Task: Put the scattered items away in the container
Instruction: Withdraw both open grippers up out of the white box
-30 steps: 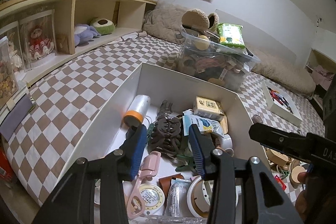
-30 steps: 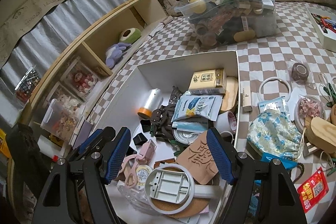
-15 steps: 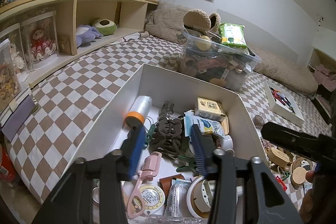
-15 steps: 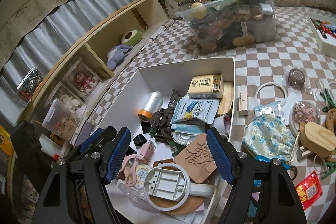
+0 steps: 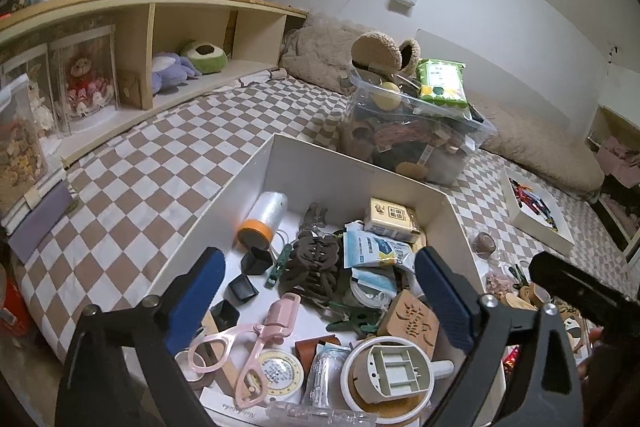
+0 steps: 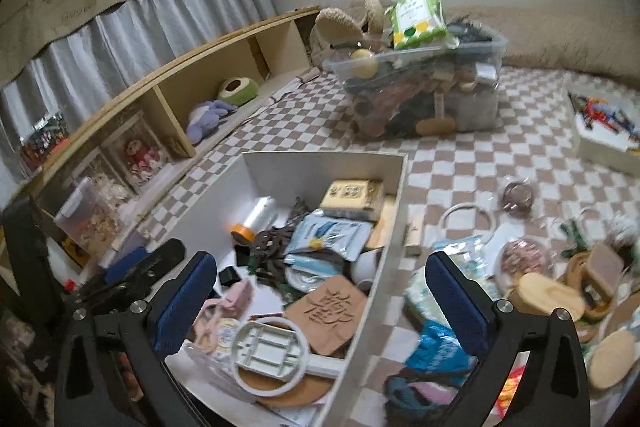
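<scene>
The white box (image 5: 280, 163) (image 6: 320, 163) sits on the checkered bedspread, holding several items: a film roll (image 5: 262, 217), dark hair claws (image 5: 314, 263), a pink eyelash curler (image 5: 248, 343), a carved wooden coaster (image 5: 412, 321) (image 6: 328, 313) and a round white frame (image 6: 270, 349). My left gripper (image 5: 320, 303) is open and empty above the box's near end. My right gripper (image 6: 332, 303) is open and empty over the box's right wall. Scattered items lie right of the box: a floral cloth (image 6: 424, 297), a white ring (image 6: 466, 223), a wooden oval box (image 6: 550, 297).
A clear bin (image 5: 416, 135) (image 6: 428, 99) full of things stands behind the box. A wooden shelf (image 5: 152, 39) with plush toys runs along the left. A white tray (image 5: 536, 211) with coloured pieces lies at the right. A beige cushion (image 6: 560, 39) lines the far wall.
My left gripper's jaws have opened wide from nearly shut. My right gripper has swung right, from over the box toward the scattered items, staying open.
</scene>
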Available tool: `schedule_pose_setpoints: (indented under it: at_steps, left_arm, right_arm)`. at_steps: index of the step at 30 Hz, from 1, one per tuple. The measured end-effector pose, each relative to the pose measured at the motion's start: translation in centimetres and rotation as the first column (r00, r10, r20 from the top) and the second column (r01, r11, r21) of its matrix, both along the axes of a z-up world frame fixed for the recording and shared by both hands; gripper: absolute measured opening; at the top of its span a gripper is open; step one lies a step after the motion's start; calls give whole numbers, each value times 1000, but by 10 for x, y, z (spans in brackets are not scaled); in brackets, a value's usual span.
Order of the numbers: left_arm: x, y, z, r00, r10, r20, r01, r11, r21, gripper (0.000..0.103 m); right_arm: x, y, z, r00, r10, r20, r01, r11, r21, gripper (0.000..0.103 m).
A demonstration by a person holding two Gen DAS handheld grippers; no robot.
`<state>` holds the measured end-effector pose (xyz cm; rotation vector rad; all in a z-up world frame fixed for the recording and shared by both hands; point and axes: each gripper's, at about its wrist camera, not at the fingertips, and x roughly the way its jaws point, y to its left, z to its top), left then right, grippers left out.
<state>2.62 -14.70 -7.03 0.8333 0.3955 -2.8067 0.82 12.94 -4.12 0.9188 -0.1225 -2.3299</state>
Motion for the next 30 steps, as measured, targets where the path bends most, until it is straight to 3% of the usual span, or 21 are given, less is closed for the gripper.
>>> schedule_pose_setpoints:
  at_steps: [13,30]
  left_arm:
    - [10,21,19,1000,-8,-18,7,998,-57,103]
    - [8,77,37,993,-99,-57,94,991,-90,103]
  right_arm:
    - [8,32,19,998,-35,-59,36,999,20,103]
    - [23,107,30,980,-148,-132,159,984,77,103]
